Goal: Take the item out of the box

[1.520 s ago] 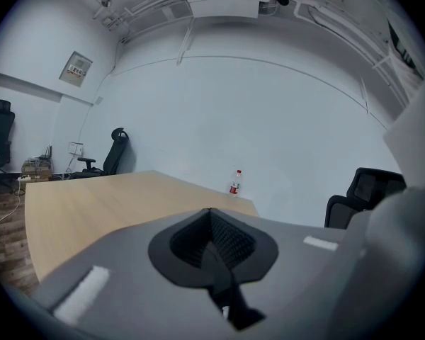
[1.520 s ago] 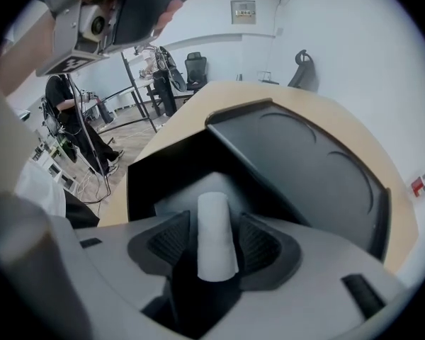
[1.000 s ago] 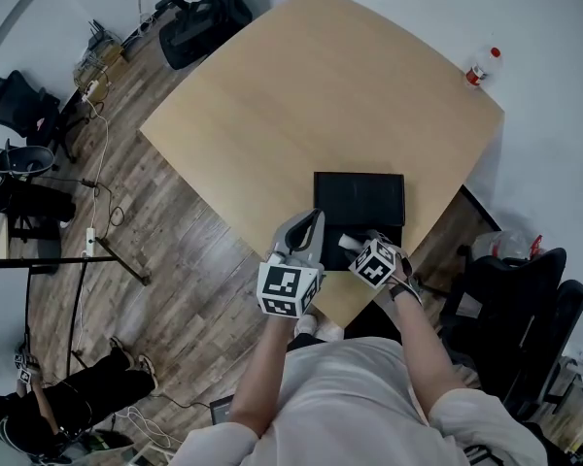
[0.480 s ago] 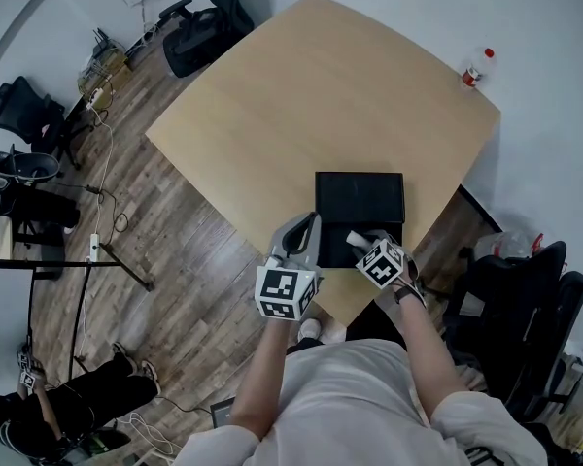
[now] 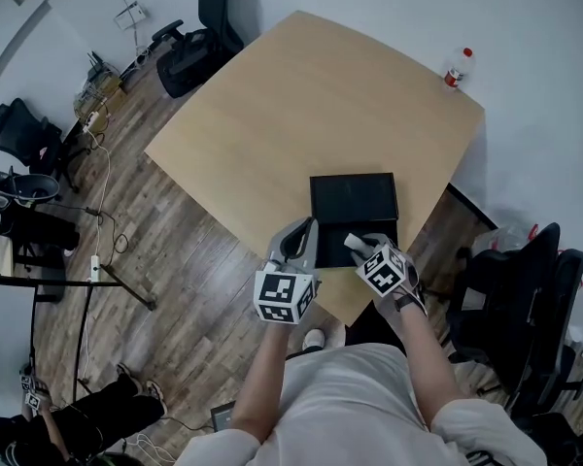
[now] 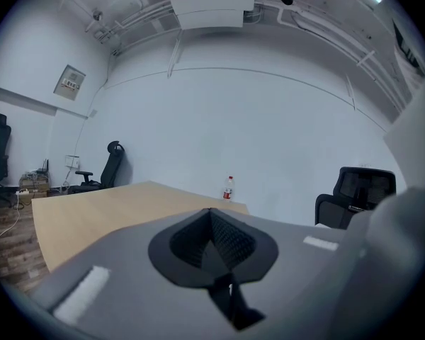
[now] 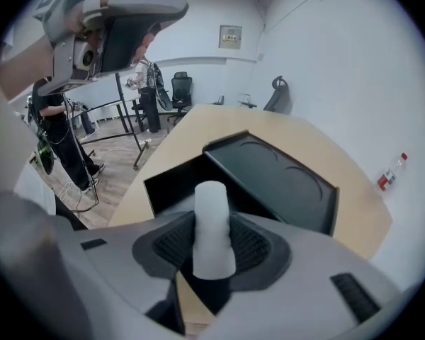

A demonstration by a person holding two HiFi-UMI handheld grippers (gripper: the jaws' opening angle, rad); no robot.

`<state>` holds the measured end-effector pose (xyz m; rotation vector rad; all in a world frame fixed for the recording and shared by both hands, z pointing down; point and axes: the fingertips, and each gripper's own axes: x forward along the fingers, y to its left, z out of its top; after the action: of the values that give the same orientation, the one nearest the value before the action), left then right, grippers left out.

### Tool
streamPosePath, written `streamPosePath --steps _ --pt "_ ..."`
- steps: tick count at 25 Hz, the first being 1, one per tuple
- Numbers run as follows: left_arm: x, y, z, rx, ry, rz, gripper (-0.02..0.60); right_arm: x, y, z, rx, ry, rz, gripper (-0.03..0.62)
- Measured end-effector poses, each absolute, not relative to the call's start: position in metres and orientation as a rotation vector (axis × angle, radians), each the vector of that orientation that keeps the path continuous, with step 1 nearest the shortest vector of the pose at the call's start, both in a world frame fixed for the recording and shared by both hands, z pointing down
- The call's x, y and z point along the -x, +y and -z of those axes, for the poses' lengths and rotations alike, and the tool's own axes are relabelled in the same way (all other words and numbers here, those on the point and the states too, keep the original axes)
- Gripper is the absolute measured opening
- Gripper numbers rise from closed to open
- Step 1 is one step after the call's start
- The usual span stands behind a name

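In the head view, the left claw was raised at the near edge of the wooden table, with the black box just to its right. The right claw hung over the near half of that box, and a white cylinder poked out from its tips. The box's lid lay folded open flat just beyond both claws. A bottle stood well ahead of them, to the right, at the table's far corner.

In the left gripper view, the left claw had its ribbed pads pressed together with nothing between them. Ahead of it and to the left ran the bare table top. The bottle stood straight ahead at the far edge, before a white wall. An office chair stood far off to the claw's left and another chair off to its right.

In the right gripper view, the right claw was clamped on the white cylinder, a pad pressing on each side while the cylinder stood out beyond the tips. Just ahead of the claw and lower lay the box, open and dark inside. Past it the lid showed two round recesses. The bottle stood far ahead to the claw's right.
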<state>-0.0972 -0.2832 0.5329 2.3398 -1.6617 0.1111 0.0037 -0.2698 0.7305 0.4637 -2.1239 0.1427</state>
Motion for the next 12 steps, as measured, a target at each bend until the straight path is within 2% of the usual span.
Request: streamPosePath --steps 12 --pt "0.084 -0.264 -0.511 -2.433 -1.619 -0.097 0.008 -0.023 -0.256 -0.676 -0.67 -2.183 -0.119 0.155"
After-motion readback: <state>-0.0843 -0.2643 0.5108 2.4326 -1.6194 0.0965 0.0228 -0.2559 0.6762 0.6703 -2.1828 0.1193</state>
